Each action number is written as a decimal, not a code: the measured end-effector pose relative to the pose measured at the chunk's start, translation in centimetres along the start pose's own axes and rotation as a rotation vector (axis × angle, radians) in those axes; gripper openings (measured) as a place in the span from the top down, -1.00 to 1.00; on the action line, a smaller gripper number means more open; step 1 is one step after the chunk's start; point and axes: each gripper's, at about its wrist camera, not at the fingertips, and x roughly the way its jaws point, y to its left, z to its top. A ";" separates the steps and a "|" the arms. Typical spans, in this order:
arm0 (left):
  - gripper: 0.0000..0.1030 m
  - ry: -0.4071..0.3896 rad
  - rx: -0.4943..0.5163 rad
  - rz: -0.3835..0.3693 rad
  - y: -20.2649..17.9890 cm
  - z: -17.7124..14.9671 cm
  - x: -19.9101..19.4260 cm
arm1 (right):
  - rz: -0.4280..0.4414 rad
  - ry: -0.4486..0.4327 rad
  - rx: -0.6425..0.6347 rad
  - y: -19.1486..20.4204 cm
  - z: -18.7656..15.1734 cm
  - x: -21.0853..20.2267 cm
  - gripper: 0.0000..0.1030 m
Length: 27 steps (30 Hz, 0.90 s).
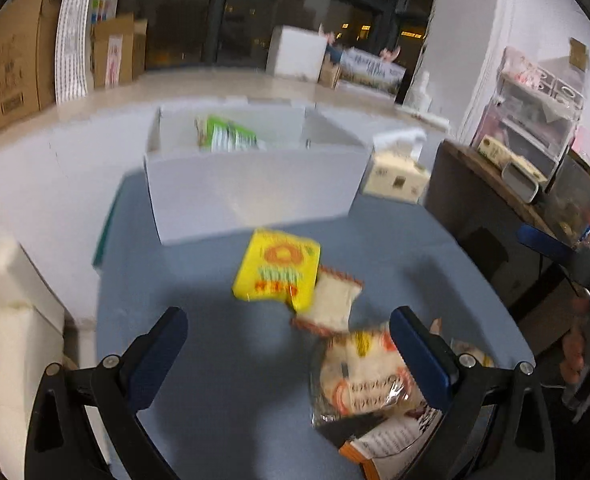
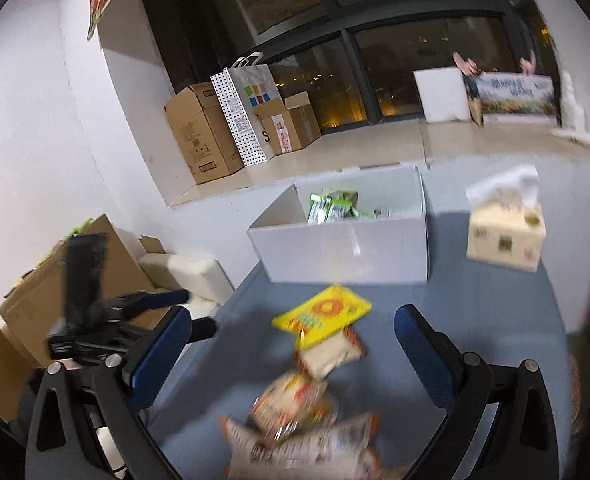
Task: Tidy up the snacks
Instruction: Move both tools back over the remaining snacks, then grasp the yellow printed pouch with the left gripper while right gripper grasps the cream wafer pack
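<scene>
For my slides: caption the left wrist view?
Open left claw hovers over loose snack packets on the blue table, facing the white box.

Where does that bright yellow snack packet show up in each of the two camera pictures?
Left wrist view: the yellow packet lies near the middle, on the blue table, just in front of the white box.
Right wrist view: the yellow packet lies a little below centre, again in front of the white box.
Shared landmark: the tissue box, right of the white box.

Right hand-held gripper spread wide above snack packets, yellow packet, white box beyond
</scene>
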 end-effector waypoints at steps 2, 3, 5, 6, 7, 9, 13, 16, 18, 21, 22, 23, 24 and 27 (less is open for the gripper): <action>-1.00 0.015 -0.008 -0.015 0.0 -0.2 1.0 | -0.011 -0.005 0.014 -0.1 -1.7 -0.9 -1.00; -1.00 0.023 -0.003 -0.025 -0.2 -0.2 1.7 | -0.022 -0.006 0.018 0.0 -2.5 -1.2 -1.00; -1.00 0.036 0.017 -0.009 -0.5 0.2 3.0 | -0.045 0.001 0.015 0.0 -3.8 -1.7 -1.00; -1.00 0.050 0.034 0.007 -0.7 0.6 4.0 | -0.054 0.004 0.015 0.0 -4.3 -1.8 -1.00; -1.00 0.063 0.044 0.018 -0.9 0.9 4.7 | -0.059 0.002 0.012 0.1 -4.6 -2.1 -1.00; -1.00 0.098 0.058 0.029 -1.2 1.5 6.7 | -0.080 -0.010 0.005 0.0 -5.1 -2.6 -1.00; -1.00 0.169 0.064 0.047 -1.1 2.8 10.7 | -0.090 -0.030 0.017 -0.4 -5.2 -3.2 -1.00; -1.00 0.213 0.065 0.066 -1.0 3.5 13.4 | -0.093 -0.032 0.026 -0.8 -5.3 -3.3 -1.00; -1.00 0.234 0.067 0.079 -0.9 3.7 14.8 | -0.096 -0.029 0.021 -0.8 -5.4 -3.2 -1.00; -0.98 0.251 0.071 0.095 -0.4 3.7 16.2 | -0.099 -0.022 0.021 -0.8 -5.6 -3.0 -1.00; -0.98 0.249 0.063 0.085 -0.2 3.7 16.3 | -0.101 -0.020 0.021 -0.9 -5.6 -2.9 -1.00; -0.99 0.247 0.052 0.070 0.0 3.6 16.3 | -0.101 -0.020 0.021 -0.9 -5.7 -2.9 -1.00; -0.98 0.246 0.046 0.054 0.3 3.6 16.4 | -0.100 -0.021 0.019 -0.9 -5.7 -2.8 -1.00; -0.46 0.234 0.040 0.070 1.2 3.6 16.2 | -0.103 -0.017 0.027 -1.0 -5.8 -2.6 -1.00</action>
